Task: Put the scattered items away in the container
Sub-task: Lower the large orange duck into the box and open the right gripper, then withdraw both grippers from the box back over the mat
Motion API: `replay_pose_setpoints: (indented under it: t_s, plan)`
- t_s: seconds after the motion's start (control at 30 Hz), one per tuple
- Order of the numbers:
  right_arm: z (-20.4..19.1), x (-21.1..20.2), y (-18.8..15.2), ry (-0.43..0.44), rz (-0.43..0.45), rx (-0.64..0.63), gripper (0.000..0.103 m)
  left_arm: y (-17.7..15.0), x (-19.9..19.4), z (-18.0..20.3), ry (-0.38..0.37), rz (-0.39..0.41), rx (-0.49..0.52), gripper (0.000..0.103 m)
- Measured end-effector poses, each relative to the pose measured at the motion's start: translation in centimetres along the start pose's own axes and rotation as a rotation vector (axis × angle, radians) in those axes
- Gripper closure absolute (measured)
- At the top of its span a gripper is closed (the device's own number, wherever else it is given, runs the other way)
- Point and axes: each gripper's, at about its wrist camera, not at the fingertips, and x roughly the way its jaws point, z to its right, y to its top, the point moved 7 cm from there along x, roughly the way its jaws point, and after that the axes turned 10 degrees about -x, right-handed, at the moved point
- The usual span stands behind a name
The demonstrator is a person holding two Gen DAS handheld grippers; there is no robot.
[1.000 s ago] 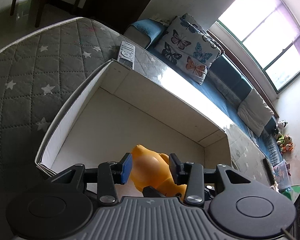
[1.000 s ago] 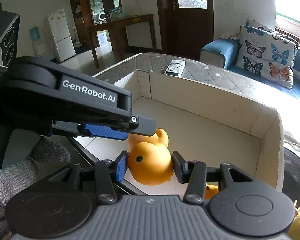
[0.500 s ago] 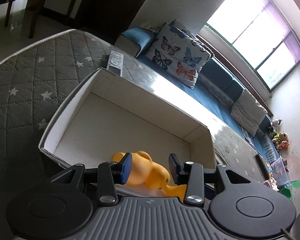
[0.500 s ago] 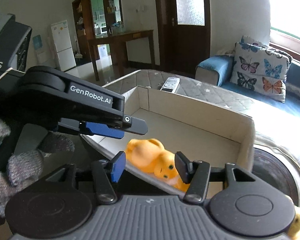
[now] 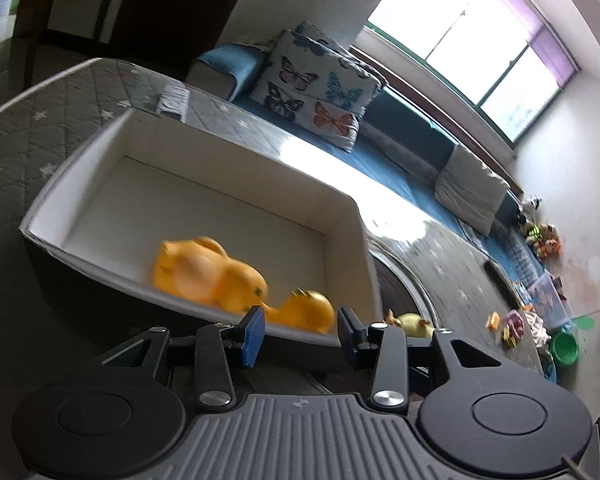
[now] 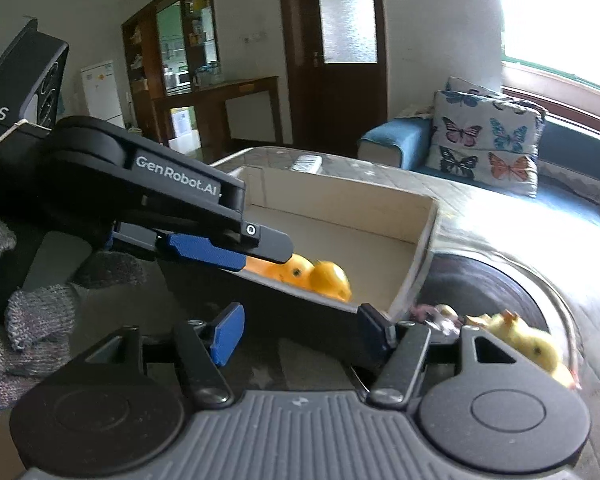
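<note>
Two orange rubber ducks (image 5: 212, 276) (image 5: 308, 312) lie in the near corner of the white open box (image 5: 220, 152); they also show in the right wrist view (image 6: 328, 278) inside the box (image 6: 340, 216). My left gripper (image 5: 300, 330) is open and empty, just outside the box's near wall. My right gripper (image 6: 300, 330) is open and empty, below the box's near wall; the left gripper (image 6: 204, 232) crosses its view. A yellow duck (image 6: 536, 344) lies to the right on the round tray (image 6: 500, 280), also seen in the left wrist view (image 5: 414, 322).
A remote control (image 5: 174, 98) lies on the grey star-quilted mat (image 5: 40, 112) beyond the box. A butterfly cushion (image 5: 316, 104) sits on the blue sofa (image 5: 400, 168). Small toys (image 5: 512, 324) are scattered at the right of the mat.
Both grippers let go of their orange ducks, which now lie in the box. Both grippers pulled back and up out of the box, and the jaws opened wider.
</note>
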Motion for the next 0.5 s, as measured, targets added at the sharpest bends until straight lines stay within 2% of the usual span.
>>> replay_pose_setpoints:
  t_s: [0.33, 0.43, 0.5]
  plan:
    - [2.4, -2.6, -2.8, -0.057, -0.011, 0.061, 0.038, -3.4, 1.3, 2.5, 0.007, -0.051, 0.069, 0.061]
    - [2.5, -3.0, -3.3, -0.069, -0.013, 0.067, 0.03, -4.2, 1.5, 2.9, 0.015, -0.062, 0.088, 0.061]
    - [2.6, -3.3, -3.7, -0.077, -0.013, 0.068, 0.03, -4.6, 1.7, 3.2, 0.017, -0.07, 0.095, 0.061]
